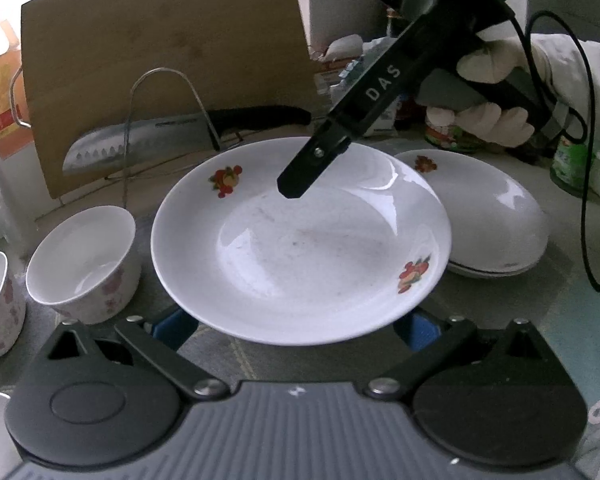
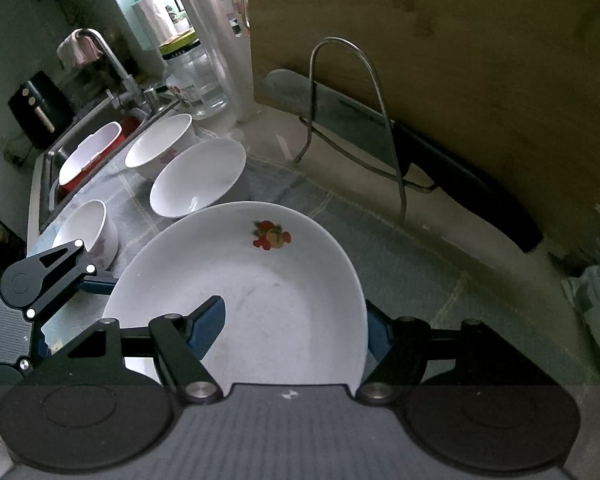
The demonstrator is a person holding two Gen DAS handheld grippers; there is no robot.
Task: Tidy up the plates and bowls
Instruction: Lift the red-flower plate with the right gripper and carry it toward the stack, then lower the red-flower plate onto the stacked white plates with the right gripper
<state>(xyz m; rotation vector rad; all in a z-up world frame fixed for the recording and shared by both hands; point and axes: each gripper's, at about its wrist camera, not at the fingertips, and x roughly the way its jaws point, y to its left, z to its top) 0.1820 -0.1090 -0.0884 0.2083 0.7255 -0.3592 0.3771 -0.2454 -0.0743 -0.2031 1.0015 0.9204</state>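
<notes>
A white deep plate (image 1: pixel 300 248) with fruit decals hangs tilted above the counter. In the right wrist view my right gripper (image 2: pixel 292 320) is shut on the near rim of that plate (image 2: pixel 268 280): one blue pad lies on its upper face and the other sits behind the rim. My left gripper (image 1: pixel 296 320) stands open, its two blue fingers spread wide beneath the plate's near edge with the tips hidden. I cannot tell whether they touch it. One right finger (image 1: pixel 300 176) reaches over the far rim, held by a gloved hand (image 1: pixel 488 120).
A stack of matching plates (image 1: pixel 484 216) lies to the right. Flowered bowls (image 1: pixel 80 264) stand at the left; others (image 2: pixel 198 176) sit beside the sink (image 2: pixel 48 184). A cutting board (image 1: pixel 160 52), a wire rack (image 2: pixel 356 112) and a big knife (image 1: pixel 140 144) line the back. Jars crowd the right.
</notes>
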